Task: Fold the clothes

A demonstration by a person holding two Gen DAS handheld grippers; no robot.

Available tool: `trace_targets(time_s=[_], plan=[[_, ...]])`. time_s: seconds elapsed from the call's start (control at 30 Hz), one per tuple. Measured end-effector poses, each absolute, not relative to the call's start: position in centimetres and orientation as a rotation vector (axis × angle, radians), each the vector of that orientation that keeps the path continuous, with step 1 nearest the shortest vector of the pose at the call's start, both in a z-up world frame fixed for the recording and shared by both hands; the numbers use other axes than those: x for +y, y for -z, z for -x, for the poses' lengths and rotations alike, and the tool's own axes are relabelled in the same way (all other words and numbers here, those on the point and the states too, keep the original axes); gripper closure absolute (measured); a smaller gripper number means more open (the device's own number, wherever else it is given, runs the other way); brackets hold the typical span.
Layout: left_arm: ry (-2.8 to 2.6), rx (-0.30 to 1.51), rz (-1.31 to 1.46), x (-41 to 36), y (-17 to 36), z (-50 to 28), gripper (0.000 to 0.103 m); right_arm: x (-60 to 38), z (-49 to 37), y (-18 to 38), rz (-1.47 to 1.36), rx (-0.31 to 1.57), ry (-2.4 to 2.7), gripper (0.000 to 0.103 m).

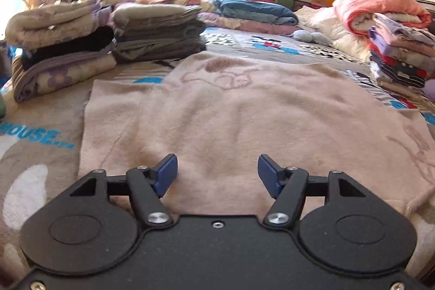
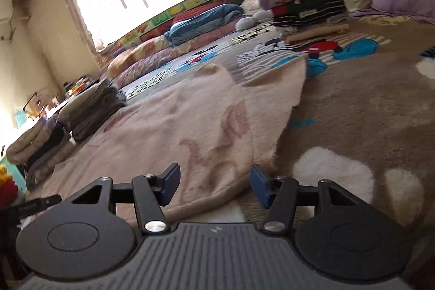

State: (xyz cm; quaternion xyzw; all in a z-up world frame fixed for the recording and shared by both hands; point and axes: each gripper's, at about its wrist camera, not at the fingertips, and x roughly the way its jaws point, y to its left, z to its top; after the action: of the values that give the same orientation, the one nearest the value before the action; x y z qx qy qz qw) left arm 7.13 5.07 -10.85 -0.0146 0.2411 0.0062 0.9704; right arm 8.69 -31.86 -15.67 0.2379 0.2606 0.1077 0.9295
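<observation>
Towel lies on bed, folded stacks behind.

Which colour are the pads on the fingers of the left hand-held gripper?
Dark blue pads; the left wrist view shows them best.

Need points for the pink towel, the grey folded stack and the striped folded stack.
pink towel [image 1: 231, 121]: left wrist view, middle of the spread cloth.
grey folded stack [image 1: 157, 31]: left wrist view, front face of the pile.
striped folded stack [image 2: 307, 10]: right wrist view, red and black layers.
</observation>
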Motion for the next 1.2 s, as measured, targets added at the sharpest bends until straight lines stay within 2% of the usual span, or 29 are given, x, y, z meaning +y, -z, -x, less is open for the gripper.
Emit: trace_targets(time_s=[0.03, 0.27, 0.4, 0.57, 0.8, 0.9, 0.97, 1.07, 1.2], plan=[[0.017, 0.473, 0.007, 4.1, 10.8, -6.9, 0.038, -32.5, -8.7, 16.0, -0.526, 0.535, -0.209, 0.041], [0.252, 0.378, -0.142, -3.6, 11.6, -5.1, 0.038, -36.7, -9.0, 18.7, -0.793, 0.534, -0.133, 0.041], [0.29, 0.485, -0.304, -7.5, 14.0, -5.5, 0.038, -37.4, -9.5, 19.5, -0.891, 0.514, -0.159, 0.041], [0.32, 0.442, -0.222, -6.2, 12.4, -5.2, 0.038, -36.2, -10.2, 19.1, -0.871, 0.535, -0.215, 0.04], [0.29, 0.476, -0.19, -5.8, 13.1, -5.5, 0.038, -34.8, -10.6, 19.4, -0.899, 0.523, -0.224, 0.041], [0.294, 0.469, -0.198, -6.1, 13.1, -5.5, 0.038, -35.1, -11.2, 19.9, -0.961, 0.488, -0.22, 0.047], [0.295, 0.473, -0.195, -6.1, 13.3, -5.5, 0.038, -35.5, -11.7, 20.5, -1.006, 0.469, -0.211, 0.055], [0.296, 0.473, -0.195, -6.0, 13.4, -5.6, 0.037, -35.4, -12.3, 20.5, -0.983, 0.462, -0.209, 0.079], [0.302, 0.501, -0.151, -5.6, 13.0, -6.0, 0.036, -34.8, -12.9, 20.3, -0.92, 0.458, -0.213, 0.081]])
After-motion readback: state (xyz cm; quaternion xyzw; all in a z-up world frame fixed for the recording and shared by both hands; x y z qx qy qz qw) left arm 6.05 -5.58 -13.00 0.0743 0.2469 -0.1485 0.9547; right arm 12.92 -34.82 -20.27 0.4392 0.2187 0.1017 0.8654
